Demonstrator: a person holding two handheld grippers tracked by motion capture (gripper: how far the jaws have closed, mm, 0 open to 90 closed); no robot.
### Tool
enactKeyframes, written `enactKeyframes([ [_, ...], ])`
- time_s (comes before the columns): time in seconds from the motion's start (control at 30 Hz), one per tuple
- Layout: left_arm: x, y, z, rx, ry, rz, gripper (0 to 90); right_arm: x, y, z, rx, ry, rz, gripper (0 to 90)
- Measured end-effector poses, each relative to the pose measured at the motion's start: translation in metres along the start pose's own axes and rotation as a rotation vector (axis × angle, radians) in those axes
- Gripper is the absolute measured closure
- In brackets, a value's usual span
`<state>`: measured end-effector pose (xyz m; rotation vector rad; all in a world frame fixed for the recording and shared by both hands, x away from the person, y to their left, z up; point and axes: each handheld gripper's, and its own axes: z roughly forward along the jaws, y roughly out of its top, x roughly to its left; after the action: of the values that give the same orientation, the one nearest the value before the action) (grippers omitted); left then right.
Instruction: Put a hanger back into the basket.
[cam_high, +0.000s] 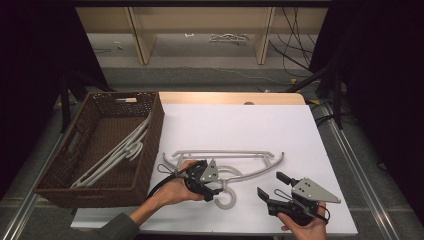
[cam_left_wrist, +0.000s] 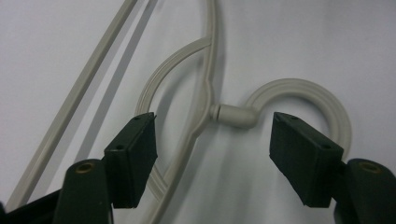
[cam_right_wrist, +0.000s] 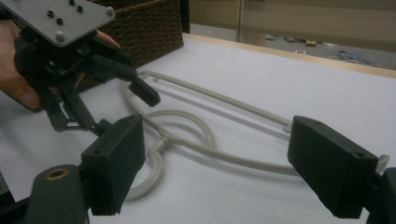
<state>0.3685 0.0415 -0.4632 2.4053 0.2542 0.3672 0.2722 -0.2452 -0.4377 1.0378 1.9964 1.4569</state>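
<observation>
Because the left gripper (cam_high: 218, 184) hangs over the neck of the grey plastic hanger (cam_high: 227, 156) lying flat on the white table (cam_high: 250, 130), its jaws stand parted on either side of the swivel joint without touching it. The right gripper (cam_high: 270, 186) waits just beside the hook (cam_high: 226, 199), jaws spread and empty. The likely slip: the pads may pinch the rounded hook, which could swivel or squirt out. A low grip might also drag the hanger across the table instead of lifting it toward the wicker basket (cam_high: 150, 145), where 2 or more hangers (cam_high: 120, 150) already lie.
</observation>
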Motion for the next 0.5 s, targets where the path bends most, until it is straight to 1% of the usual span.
enactKeyframes([
  [0.03, 0.001, 0.001, 0.001, 0.005, -0.007, 0.002, 34.6, 0.000, 0.000, 0.000, 0.004, -0.001, -0.003, 20.1],
  [0.07, 0.003, 0.002, 0.002, 0.021, -0.012, 0.013, 34.8, 0.000, 0.000, 0.000, 0.003, 0.002, -0.001, 20.0],
  [0.1, 0.003, 0.003, 0.003, 0.019, -0.011, 0.003, 35.0, 0.000, 0.000, 0.000, 0.004, 0.001, -0.002, 20.1],
  [0.13, 0.006, 0.004, 0.004, 0.040, -0.019, 0.009, 35.3, 0.000, 0.000, 0.000, 0.004, 0.001, -0.002, 20.1],
  [0.17, 0.006, 0.005, 0.006, 0.039, -0.017, -0.004, 36.0, 0.000, 0.000, 0.000, 0.004, 0.001, -0.003, 20.1],
  [0.23, 0.009, 0.007, 0.008, 0.059, -0.028, 0.019, 37.3, -0.001, 0.000, 0.000, 0.003, 0.001, -0.001, 20.1],
  [0.27, 0.009, 0.007, 0.009, 0.064, -0.031, 0.017, 37.4, 0.000, 0.000, 0.000, -0.001, 0.006, 0.007, 20.1],
  [0.33, 0.009, 0.009, 0.010, 0.082, -0.042, 0.035, 39.3, -0.001, 0.000, 0.000, 0.000, 0.004, 0.007, 20.1],
  [0.37, 0.010, 0.010, 0.011, 0.090, -0.047, 0.038, 40.1, -0.001, 0.000, 0.000, -0.003, 0.006, 0.009, 20.1],
  [0.4, 0.011, 0.011, 0.012, 0.100, -0.049, 0.041, 40.3, 0.000, 0.000, 0.000, -0.001, 0.007, 0.010, 20.1],
  [0.43, 0.013, 0.011, 0.012, 0.115, -0.056, 0.052, 40.4, -0.001, 0.000, 0.001, -0.002, 0.008, 0.006, 20.1],
  [0.47, 0.014, 0.010, 0.013, 0.117, -0.050, 0.048, 40.6, -0.001, 0.000, 0.001, -0.002, 0.008, 0.006, 20.1],
  [0.5, 0.016, 0.010, 0.013, 0.124, -0.050, 0.060, 41.3, 0.000, 0.000, 0.000, -0.001, 0.007, 0.008, 20.1],
])
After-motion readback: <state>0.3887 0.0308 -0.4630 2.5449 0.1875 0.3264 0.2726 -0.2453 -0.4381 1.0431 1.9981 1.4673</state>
